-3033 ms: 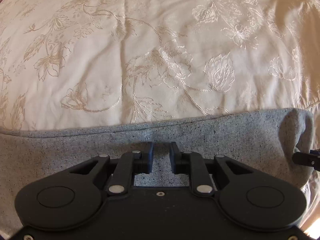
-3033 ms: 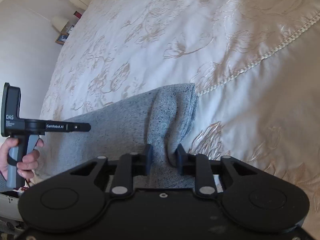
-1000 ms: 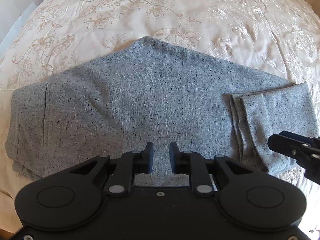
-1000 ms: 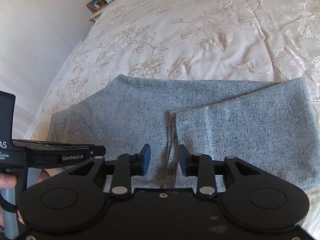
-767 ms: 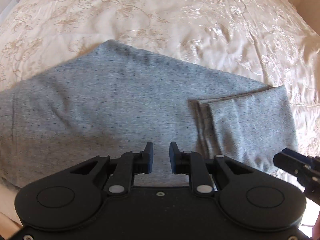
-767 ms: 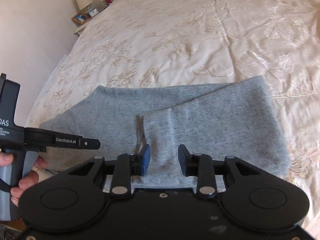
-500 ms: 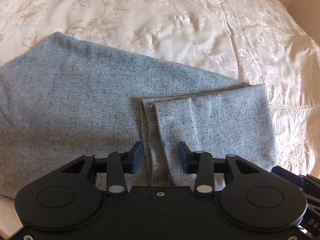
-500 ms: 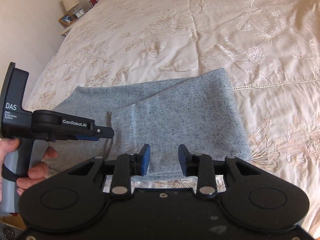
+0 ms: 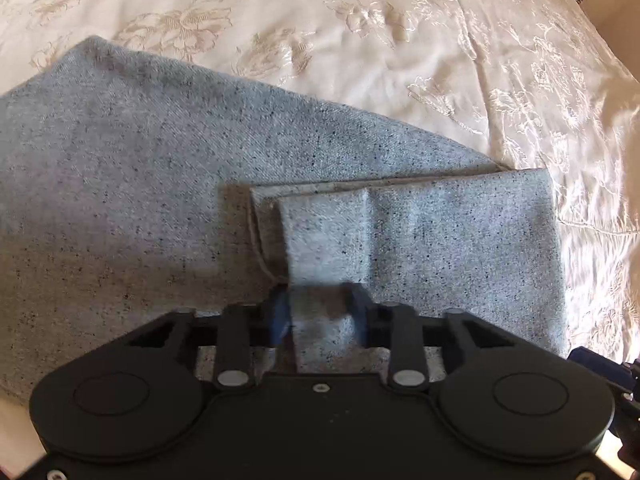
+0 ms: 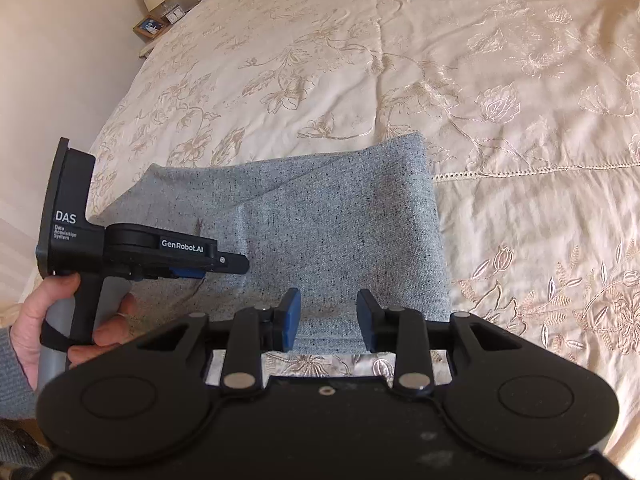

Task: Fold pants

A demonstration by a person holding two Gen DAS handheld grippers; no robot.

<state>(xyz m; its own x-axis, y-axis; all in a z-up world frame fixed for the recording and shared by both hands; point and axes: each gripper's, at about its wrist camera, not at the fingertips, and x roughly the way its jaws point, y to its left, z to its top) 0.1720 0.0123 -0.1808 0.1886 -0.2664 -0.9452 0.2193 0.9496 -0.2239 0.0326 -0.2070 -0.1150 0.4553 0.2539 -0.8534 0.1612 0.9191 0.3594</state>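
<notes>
The grey pants (image 9: 160, 184) are spread on the bed (image 9: 400, 60), folded leg ends lying between the open left tongs (image 9: 319, 312); the right tongs (image 10: 329, 320) are held open over the near edge.

Pants (image 9: 160, 200): grey cloth flecked with dark specks, matt, showing a slightly coarse weave. Bedspread (image 10: 400, 60): cream cloth giving off a soft satin sheen, carrying raised floral embroidery and an openwork trim line. Left gripper (image 9: 320, 312): matt black plastic body, blue pads lining the fingers (image 9: 279, 312), small bright metal pins glinting at the joints. Right gripper (image 10: 328, 320): matt black plastic showing faint dusty scuffs, same blue pads and metal pins.
</notes>
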